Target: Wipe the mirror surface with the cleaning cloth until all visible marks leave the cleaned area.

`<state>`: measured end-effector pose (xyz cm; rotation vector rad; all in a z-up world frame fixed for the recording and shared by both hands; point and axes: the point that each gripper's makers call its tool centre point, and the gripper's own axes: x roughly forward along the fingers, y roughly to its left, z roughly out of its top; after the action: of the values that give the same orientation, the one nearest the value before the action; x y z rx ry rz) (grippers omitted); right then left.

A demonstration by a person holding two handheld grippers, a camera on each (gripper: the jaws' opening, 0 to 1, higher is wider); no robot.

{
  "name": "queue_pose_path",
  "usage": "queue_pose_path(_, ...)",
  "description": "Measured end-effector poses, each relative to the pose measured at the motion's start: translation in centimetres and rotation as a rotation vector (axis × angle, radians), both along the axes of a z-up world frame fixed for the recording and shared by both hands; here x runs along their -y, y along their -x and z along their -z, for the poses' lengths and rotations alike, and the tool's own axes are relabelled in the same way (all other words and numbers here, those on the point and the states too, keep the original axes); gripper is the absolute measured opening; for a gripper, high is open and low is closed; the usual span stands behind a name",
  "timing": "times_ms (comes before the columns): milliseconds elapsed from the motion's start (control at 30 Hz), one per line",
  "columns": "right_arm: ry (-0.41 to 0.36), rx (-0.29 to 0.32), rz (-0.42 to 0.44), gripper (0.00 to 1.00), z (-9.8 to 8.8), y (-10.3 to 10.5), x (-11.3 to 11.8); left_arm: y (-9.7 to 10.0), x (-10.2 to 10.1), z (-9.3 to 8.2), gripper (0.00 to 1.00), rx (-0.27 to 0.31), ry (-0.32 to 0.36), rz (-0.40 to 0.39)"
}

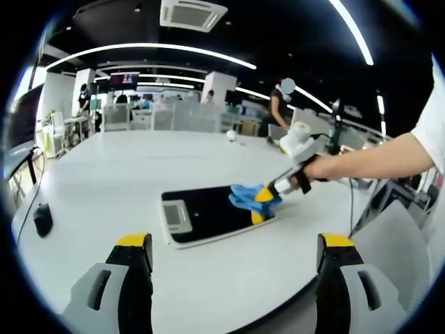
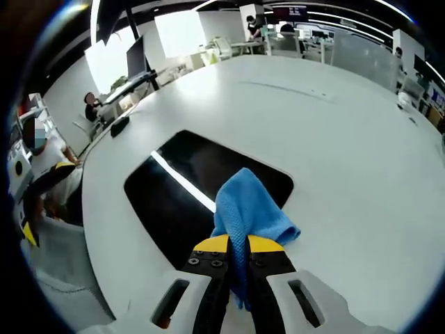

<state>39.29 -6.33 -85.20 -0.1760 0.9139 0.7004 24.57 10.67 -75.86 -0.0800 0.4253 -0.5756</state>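
Blue cloth point(image 2: 249, 209) is pinched between the 2 yellow-tipped jaws of the right gripper point(image 2: 238, 245), jaws closed tight on it; the lower fold of the cloth runs down between the jaws and is hidden there. The cloth's bunched end rests on the near edge of the mirror point(image 2: 188, 195), a dark rounded slab lying flat on the white table point(image 2: 334, 125). Mirror surface reflects a bright ceiling strip; any marks on it are too faint to make out. In the left gripper view the left gripper point(image 1: 236, 250) hangs above the table's near edge, jaws spread wide, holding nothing, well apart from the mirror point(image 1: 201, 212). Beyond it the right gripper point(image 1: 264, 203) presses the cloth point(image 1: 247, 197) on the mirror's right end, a hand point(image 1: 321, 167) gripping it. A dark mouse point(image 1: 43, 218) lies far left on the table. Background desks and people are blurred.
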Motion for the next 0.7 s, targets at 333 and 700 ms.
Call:
queue_pose_path(333, 0.004, 0.0, 0.01, 0.03, 0.02, 0.13, 0.54, 0.01, 0.02, -0.03, 0.98, -0.001, 0.003, 0.001)
queue_pose_path(700, 0.015, 0.002, 0.015, 0.03, 0.02, 0.11, 0.48, -0.07, -0.18, -0.1, 0.99, 0.008, -0.002, -0.007)
